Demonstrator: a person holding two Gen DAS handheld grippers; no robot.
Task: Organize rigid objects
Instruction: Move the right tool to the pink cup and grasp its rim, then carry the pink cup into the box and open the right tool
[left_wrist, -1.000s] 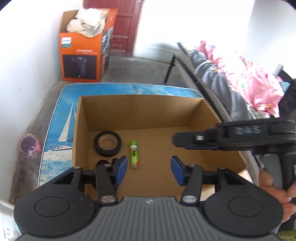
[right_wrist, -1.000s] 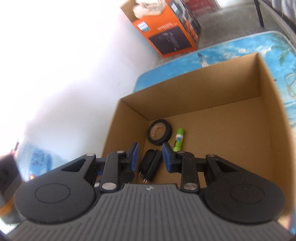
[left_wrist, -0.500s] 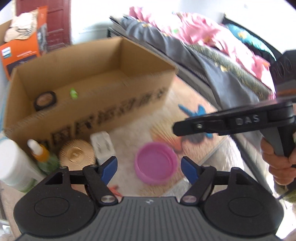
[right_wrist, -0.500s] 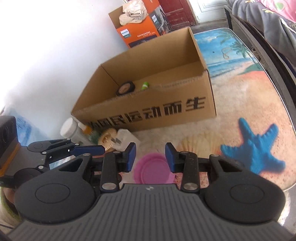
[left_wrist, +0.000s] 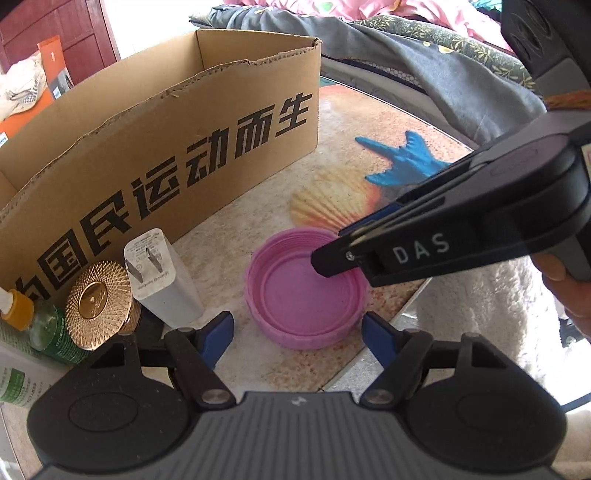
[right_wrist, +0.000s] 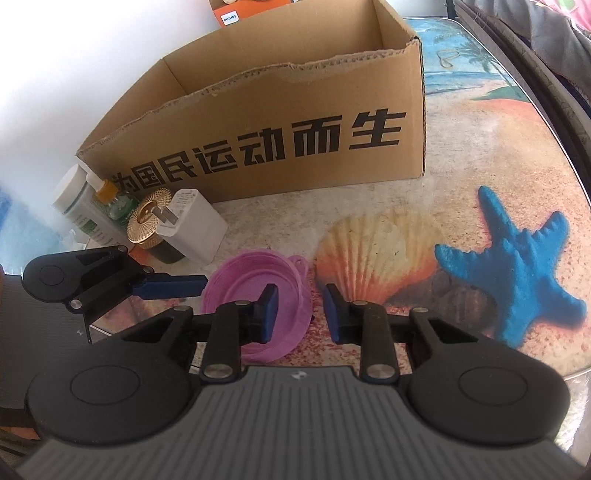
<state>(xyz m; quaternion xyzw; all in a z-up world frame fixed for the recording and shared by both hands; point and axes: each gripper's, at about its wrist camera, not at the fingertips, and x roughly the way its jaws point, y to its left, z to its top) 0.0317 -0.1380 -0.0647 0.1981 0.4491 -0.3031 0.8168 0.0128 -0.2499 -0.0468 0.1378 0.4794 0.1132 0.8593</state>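
Note:
A pink round lid (left_wrist: 306, 291) lies open side up on the table, in front of the cardboard box (left_wrist: 166, 122). My left gripper (left_wrist: 297, 332) hangs open just short of it, a blue pad off each side of the lid. My right gripper (right_wrist: 301, 314) comes in from the right and its jaws are closing. One pad is inside the pink lid (right_wrist: 240, 291) and the other outside, with the rim between them and a gap still showing. In the left wrist view the right gripper (left_wrist: 332, 254) hovers over the lid's far right part.
Left of the lid stand a white charger plug (left_wrist: 162, 280), a gold-lidded jar (left_wrist: 98, 306), a small green bottle (left_wrist: 44, 328) and a white bottle (right_wrist: 74, 199). The table (right_wrist: 461, 155) bears shell and starfish prints; its edge runs close on the right. Bedding (left_wrist: 443, 74) lies beyond.
Both grippers left the space over the box and came down in front of it to the pink lid. The left jaws widened. The right pads now straddle the lid's rim.

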